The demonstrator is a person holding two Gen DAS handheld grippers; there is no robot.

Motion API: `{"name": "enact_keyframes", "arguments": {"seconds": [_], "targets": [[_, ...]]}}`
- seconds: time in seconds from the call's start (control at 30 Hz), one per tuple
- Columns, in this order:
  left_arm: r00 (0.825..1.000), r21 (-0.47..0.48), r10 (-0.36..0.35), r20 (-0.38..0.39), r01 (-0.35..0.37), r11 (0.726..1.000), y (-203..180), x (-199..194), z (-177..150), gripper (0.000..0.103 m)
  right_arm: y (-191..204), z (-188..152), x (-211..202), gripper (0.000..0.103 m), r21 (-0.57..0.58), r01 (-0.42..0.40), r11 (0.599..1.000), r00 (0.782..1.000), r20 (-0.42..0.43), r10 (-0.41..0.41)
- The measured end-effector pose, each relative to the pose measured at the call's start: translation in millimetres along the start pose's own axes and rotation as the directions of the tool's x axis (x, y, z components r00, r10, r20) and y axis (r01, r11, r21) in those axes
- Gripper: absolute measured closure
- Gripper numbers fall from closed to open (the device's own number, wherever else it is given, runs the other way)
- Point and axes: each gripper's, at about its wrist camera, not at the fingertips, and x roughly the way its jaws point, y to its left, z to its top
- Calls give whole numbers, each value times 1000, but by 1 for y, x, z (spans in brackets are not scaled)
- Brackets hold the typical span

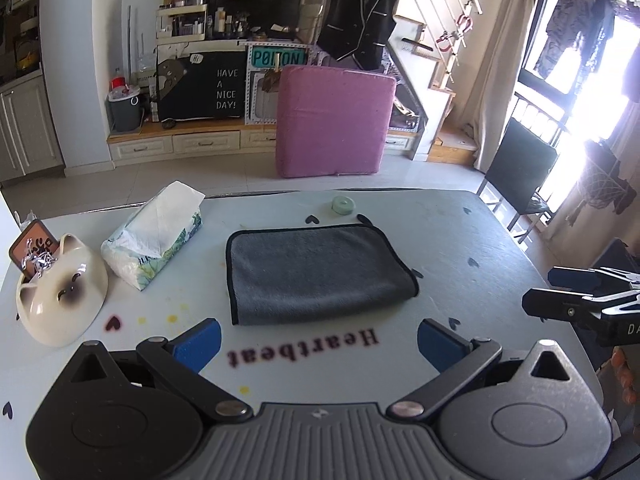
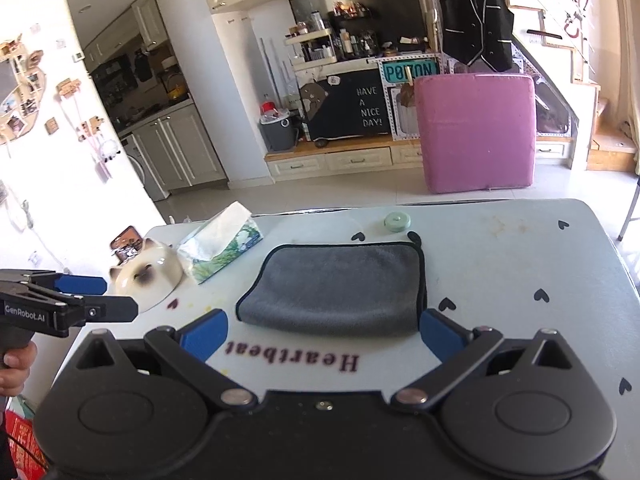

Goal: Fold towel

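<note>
A grey towel [image 1: 316, 272] with black trim lies folded in half on the white table [image 1: 480, 232], the fold along its near edge. It also shows in the right wrist view [image 2: 336, 284]. My left gripper [image 1: 319, 344] is open and empty, just short of the towel's near edge, above the word "Heartbeat". My right gripper [image 2: 323, 334] is open and empty, its blue pads [image 2: 438, 334] level with the towel's near edge. Each gripper shows at the side of the other's view: the right one [image 1: 560, 300], the left one [image 2: 108, 296].
A tissue pack [image 1: 154, 236] and a cat-shaped ceramic bowl [image 1: 60, 292] stand left of the towel. A small green tape roll [image 1: 343, 205] lies behind it. A pink cushion [image 1: 334, 120] stands on the floor beyond the table. A dark chair [image 1: 516, 172] stands at the right.
</note>
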Motion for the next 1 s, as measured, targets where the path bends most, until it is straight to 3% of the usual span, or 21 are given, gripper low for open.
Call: {"name": "enact_keyframes", "arguments": {"seconds": [1.0], "targets": [[990,34,-36,136,32,999,-46,-121,-131,0,36,-115,-148,1,-62,-49,997,988,144,57]]}}
